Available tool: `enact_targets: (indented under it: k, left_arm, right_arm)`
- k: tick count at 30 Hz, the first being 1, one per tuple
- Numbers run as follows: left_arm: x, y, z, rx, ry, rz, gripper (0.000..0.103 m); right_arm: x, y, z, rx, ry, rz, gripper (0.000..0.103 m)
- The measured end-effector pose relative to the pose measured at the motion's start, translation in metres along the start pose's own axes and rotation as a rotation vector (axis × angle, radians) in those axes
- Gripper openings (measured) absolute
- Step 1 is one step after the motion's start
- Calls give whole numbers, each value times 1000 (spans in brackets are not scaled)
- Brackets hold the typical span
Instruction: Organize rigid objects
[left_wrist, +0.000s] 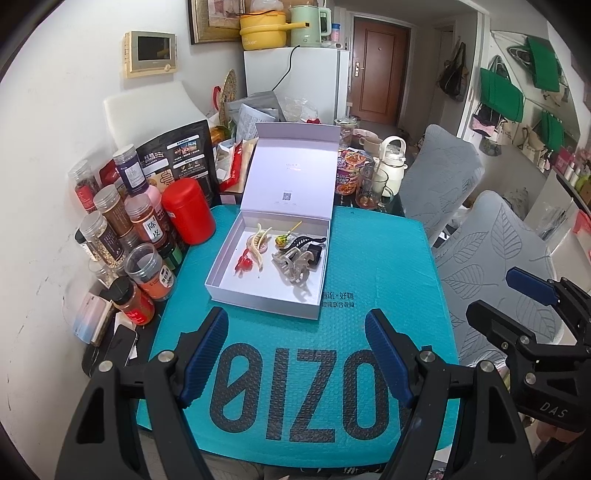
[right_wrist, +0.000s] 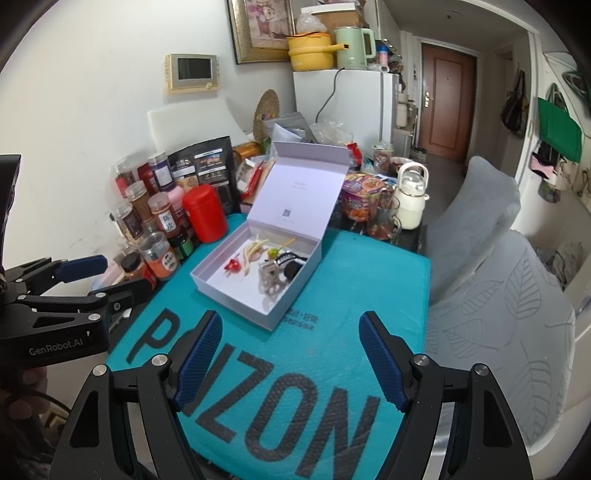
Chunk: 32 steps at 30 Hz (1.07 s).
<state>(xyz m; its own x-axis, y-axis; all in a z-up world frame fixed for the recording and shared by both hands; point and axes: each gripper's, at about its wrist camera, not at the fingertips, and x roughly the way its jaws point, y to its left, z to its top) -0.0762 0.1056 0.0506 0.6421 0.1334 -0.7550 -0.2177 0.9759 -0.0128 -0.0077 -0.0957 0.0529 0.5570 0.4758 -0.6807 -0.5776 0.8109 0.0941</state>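
Hair clips (left_wrist: 281, 254) lie in the open white box (left_wrist: 236, 295) on the teal mat (left_wrist: 369, 280), just ahead of my left gripper (left_wrist: 295, 354) and ahead-left of my right gripper (right_wrist: 288, 354). Both grippers hover wide apart, holding nothing.

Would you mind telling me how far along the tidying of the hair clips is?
Done: the hair clips already lie inside the open white box on the teal mat. In hand: nothing; the left tool and right tool are both open and empty. Left: probably closing the raised lid.
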Motion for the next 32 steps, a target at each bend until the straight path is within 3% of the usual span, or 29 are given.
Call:
enact_targets:
  k: [32]
  left_arm:
    - [-4, -18, 7, -10, -17, 34, 77]
  right_arm:
    - [-6, -21, -4, -9, -5, 18, 79]
